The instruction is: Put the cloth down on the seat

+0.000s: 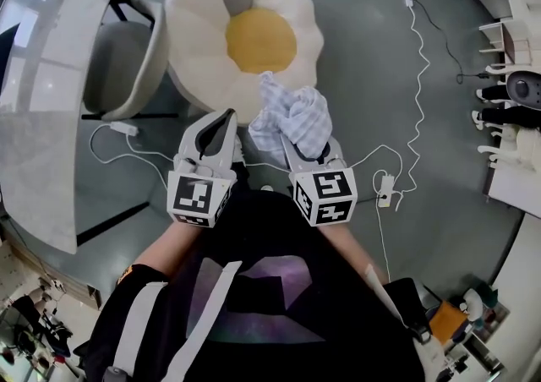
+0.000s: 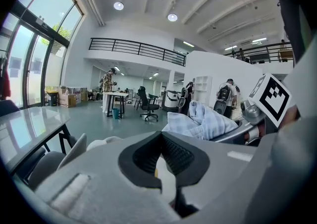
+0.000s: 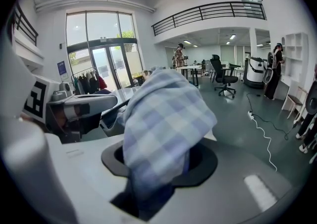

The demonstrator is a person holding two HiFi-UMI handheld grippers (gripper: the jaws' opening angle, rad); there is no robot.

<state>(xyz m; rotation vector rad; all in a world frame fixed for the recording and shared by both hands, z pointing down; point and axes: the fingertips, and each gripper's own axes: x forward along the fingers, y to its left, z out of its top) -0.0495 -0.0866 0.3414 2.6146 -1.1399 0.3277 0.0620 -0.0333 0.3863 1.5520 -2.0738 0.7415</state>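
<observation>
Though the white table (image 1: 51, 76) and the grey chair (image 1: 118, 59) fill the far left, neither has a part in this job. Left gripper (image 1: 221, 122): jaws drawn together at the tips, nothing between them, held low and just beside its partner. Ahead of it, the seat (image 1: 190, 25): a cream, petal-edged floor cushion with a bare yellow centre. Checked cloth (image 1: 292, 114), blue and white: bunched in a loose heap, off the seat, carried in the air, and overlapping the cushion's near rim in the head view. Right gripper (image 1: 306, 152): clamped on the cloth, a thick fold wedged between the pads while the rest spills up and over the jaws, as the right gripper view shows. Handling, by my reading: light, limp, not fragile, with no stiffness to hold a shape; it will drape and slump wherever it is let go. The weave looks grippy rather than slick, so it may cling to the pads on release. The present hold on a gathered fold is sound; a single edge would leave it trailing. Far right, a white cable (image 1: 416, 76) runs along the floor, well apart.
</observation>
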